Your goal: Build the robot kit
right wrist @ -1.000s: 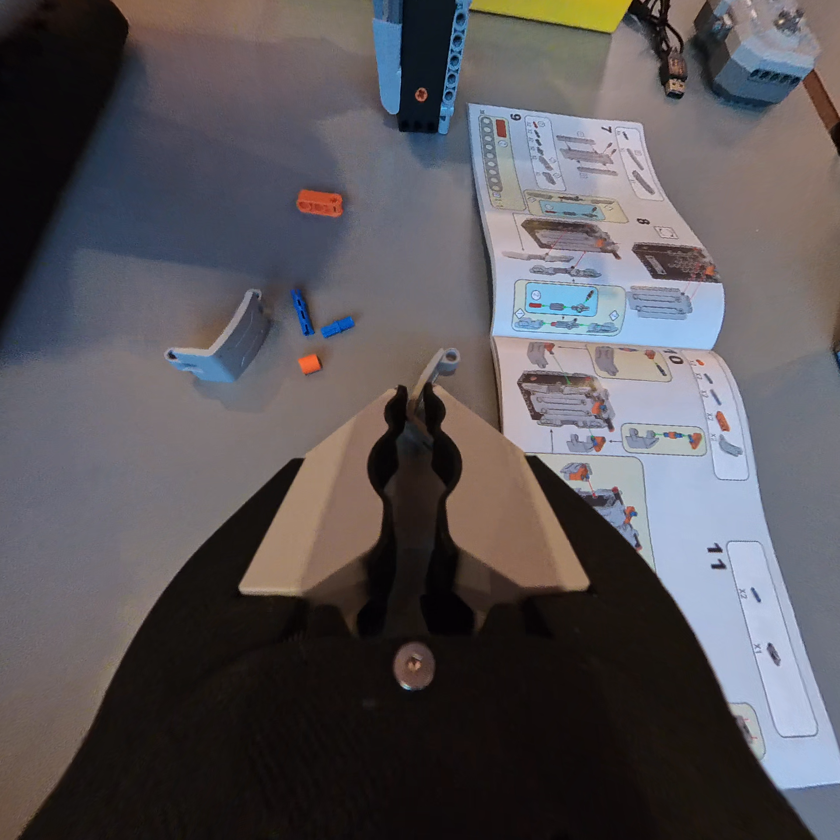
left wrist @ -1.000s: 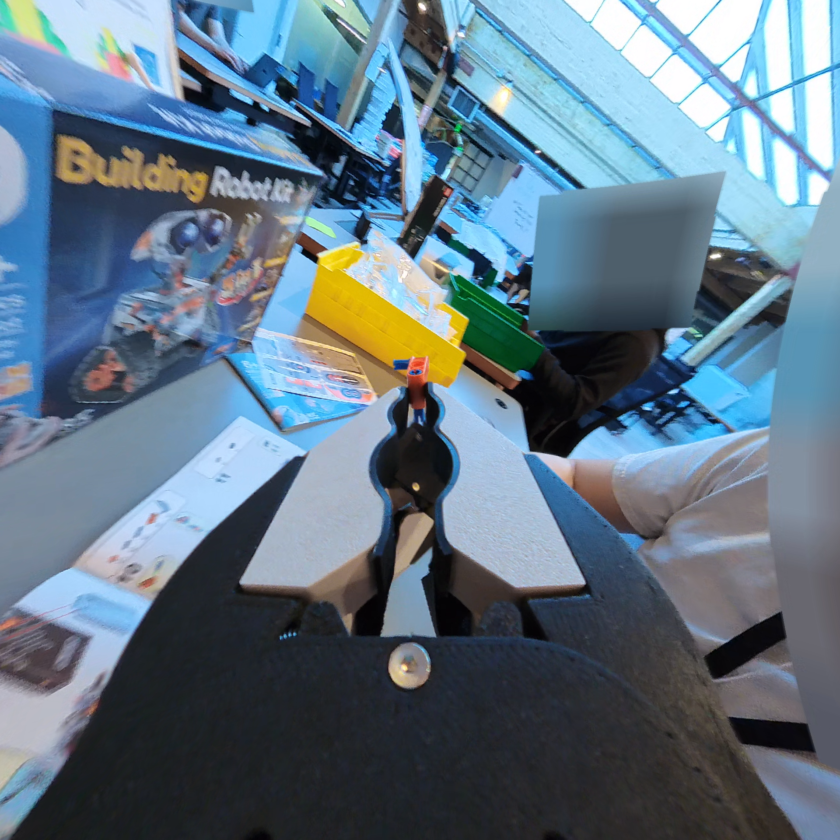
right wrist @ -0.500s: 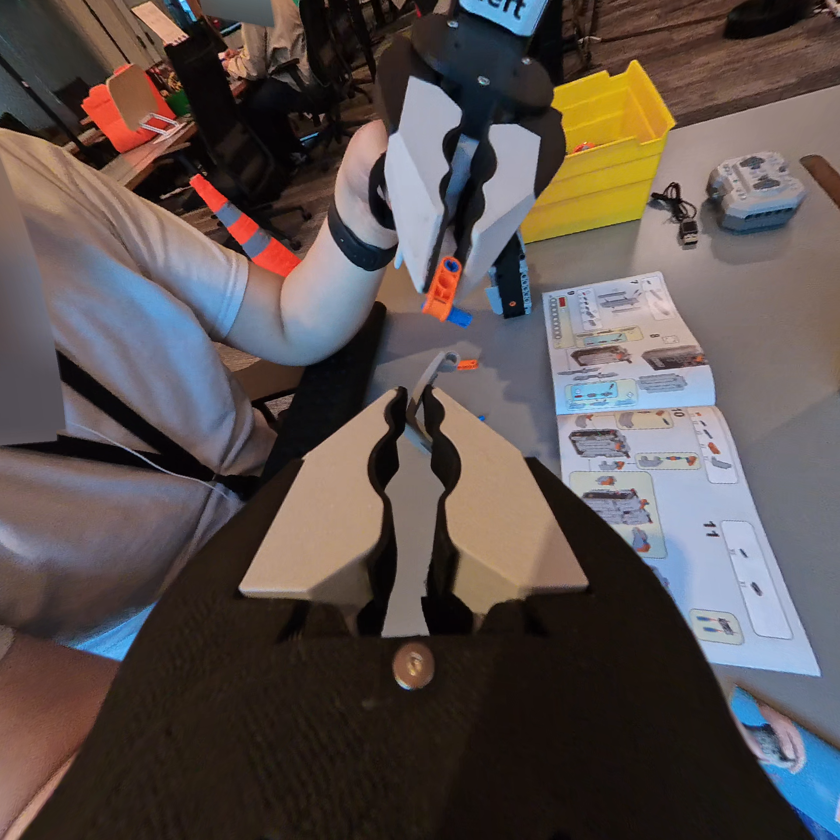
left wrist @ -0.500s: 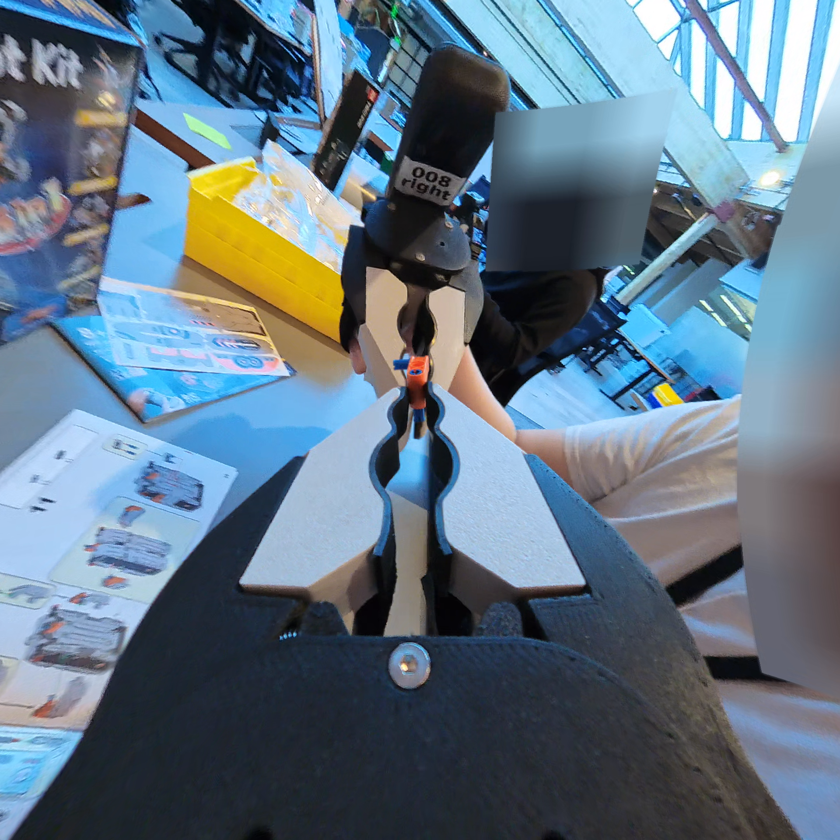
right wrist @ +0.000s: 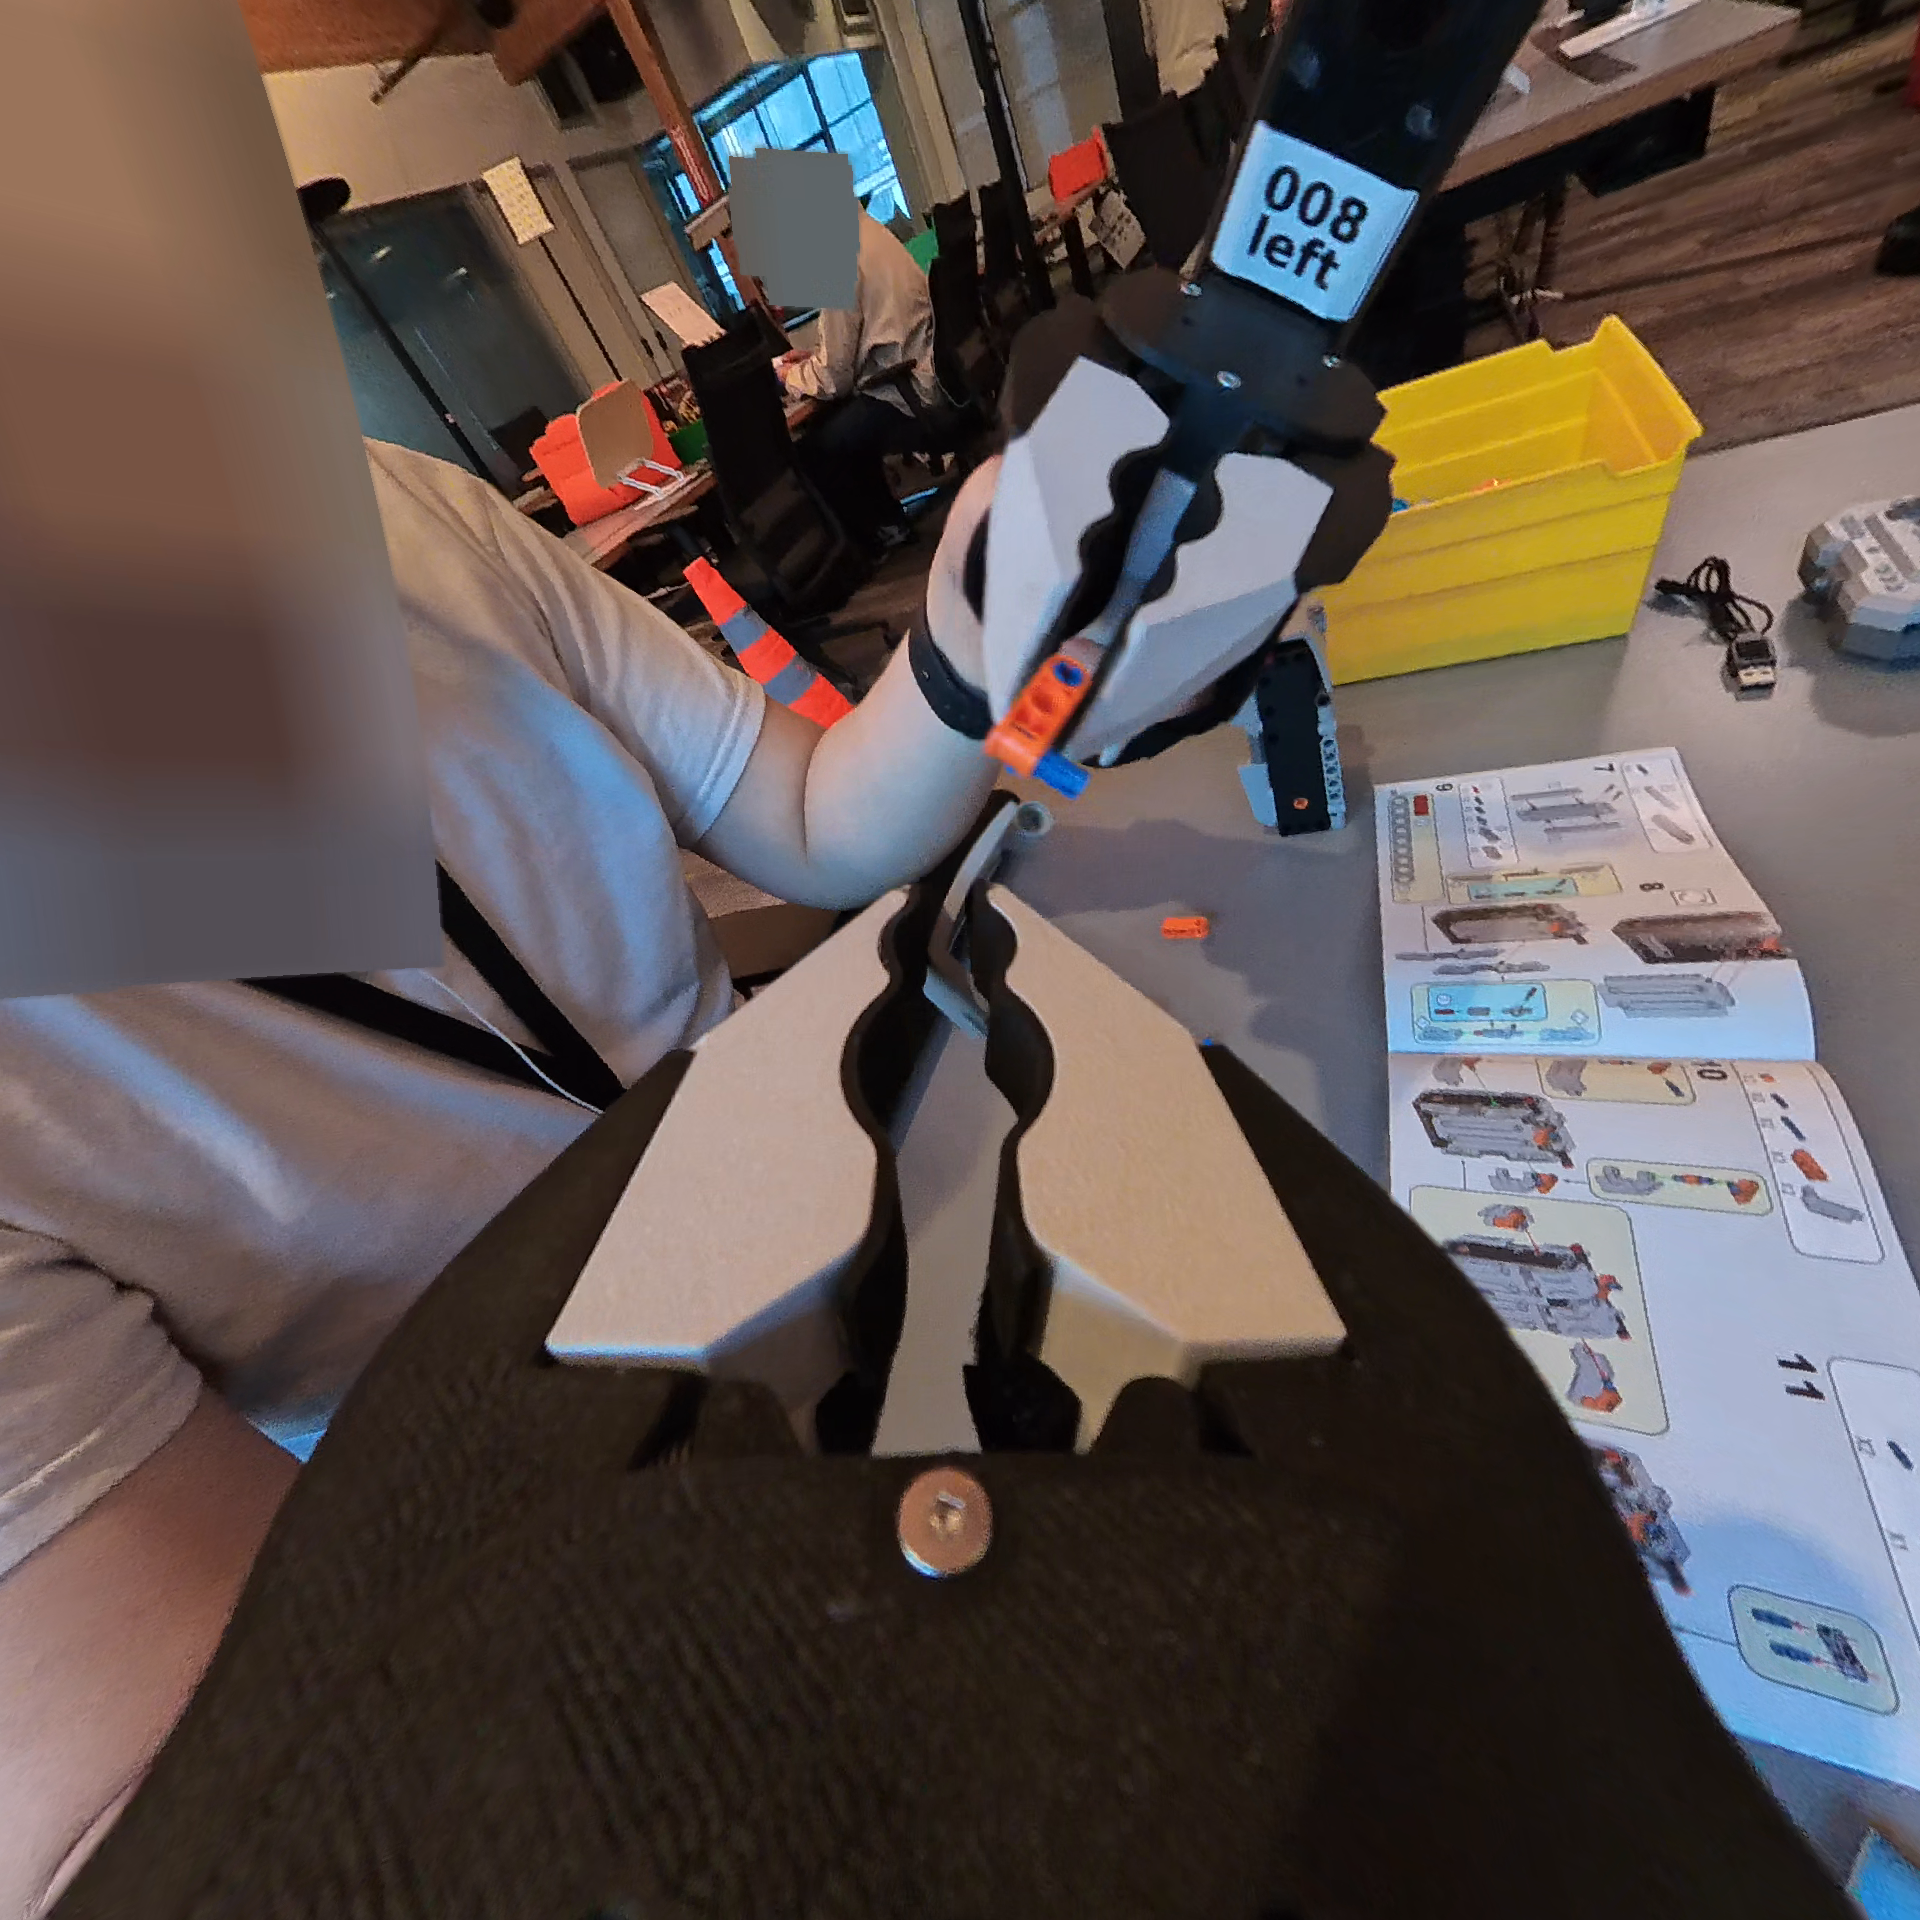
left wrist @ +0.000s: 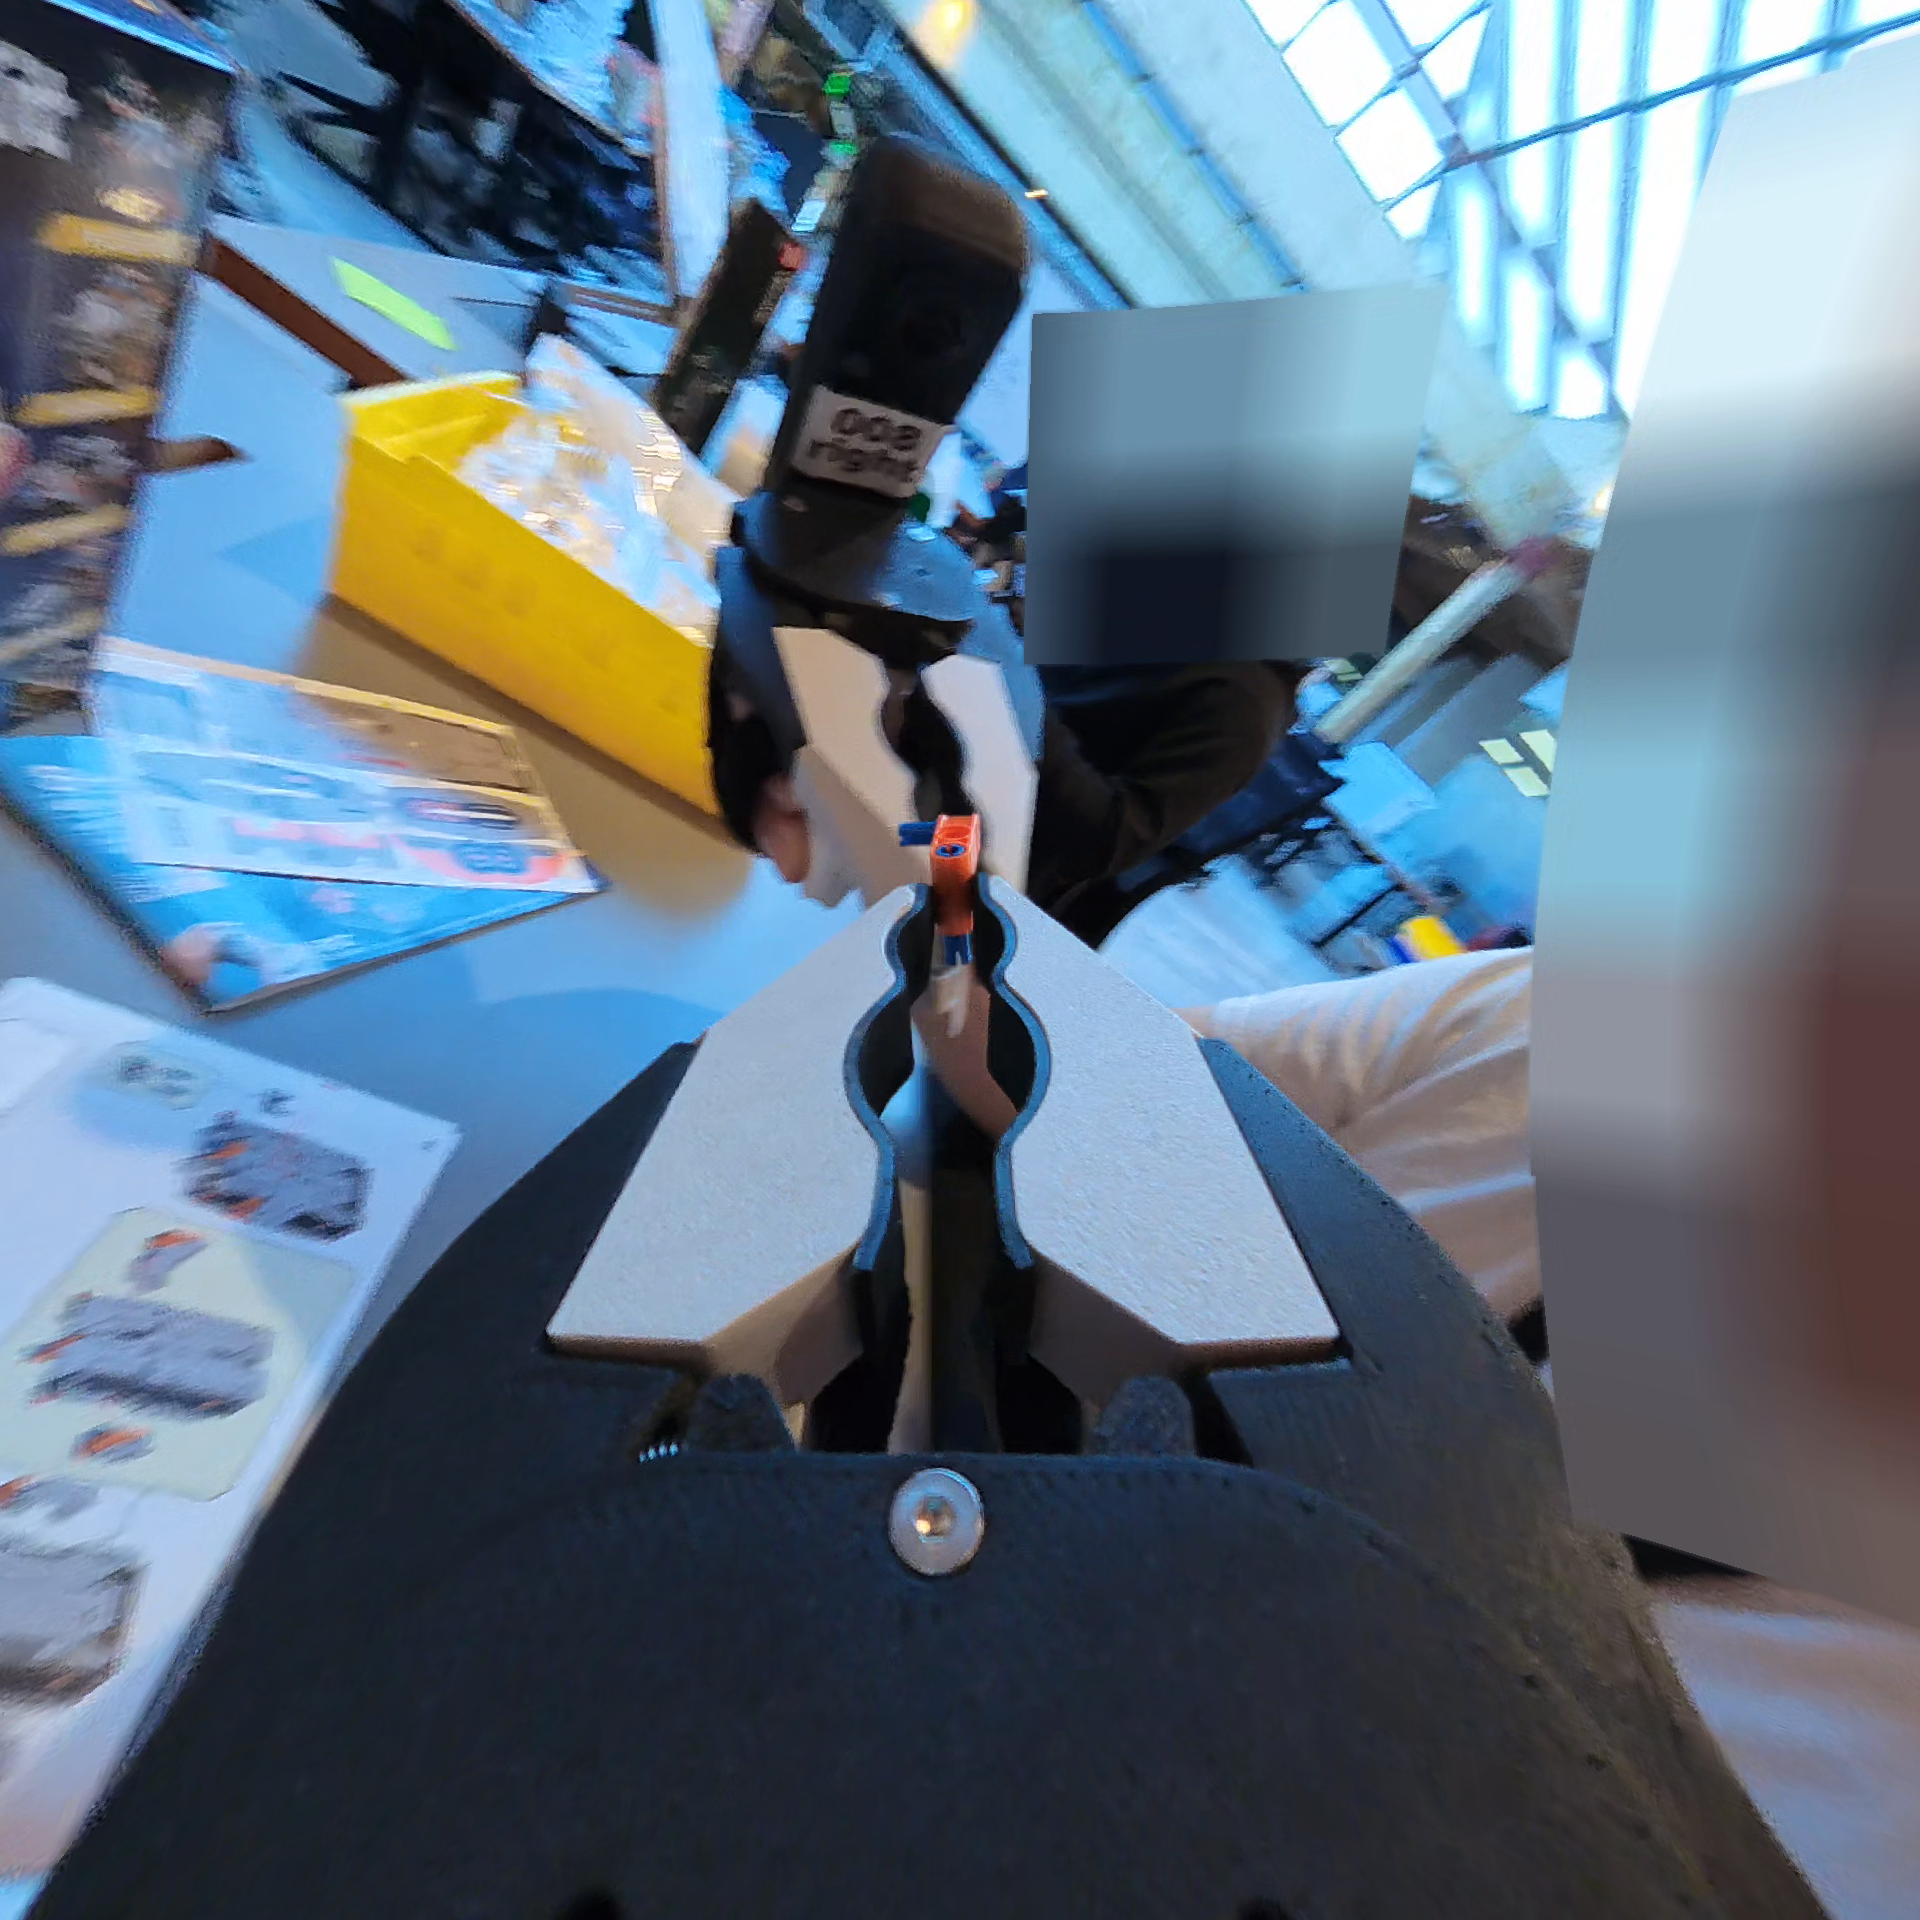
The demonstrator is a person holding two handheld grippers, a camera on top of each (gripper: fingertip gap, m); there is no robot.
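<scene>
Since half a second ago both grippers have drawn closer, tip toward tip, well above the desk (right wrist: 1766, 499). To the left of the right gripper (right wrist: 961, 894) is the person's pale sleeve (right wrist: 582, 727). That gripper's jaws are pressed together on a thin grey curved piece (right wrist: 982, 862), whose round end pokes out past the tips. Just ahead of it and slightly higher, the left gripper (right wrist: 1070, 696) points down and back at it, clamped on a small orange connector (right wrist: 1034, 717) with a blue pin (right wrist: 1062, 774) sticking out of its lower end. The pin sits just beside the grey piece's round end; whether they touch cannot be told. In the left wrist view, the left gripper (left wrist: 951, 894) pinches the orange connector (left wrist: 953, 852) at its tips, with the right gripper (left wrist: 914, 790) close in front, blurred. Beyond the grippers, a dark upright assembly (right wrist: 1294, 748) stands on the desk and a loose orange piece (right wrist: 1184, 927) lies nearer. To the right lies an open instruction booklet (right wrist: 1621, 1091), with a yellow bin (right wrist: 1507, 561), a black cable (right wrist: 1730, 623) and a grey unit (right wrist: 1870, 582) farther off. As far as the pictures show, both small parts are lifted and brought near; they do not look joined.
</scene>
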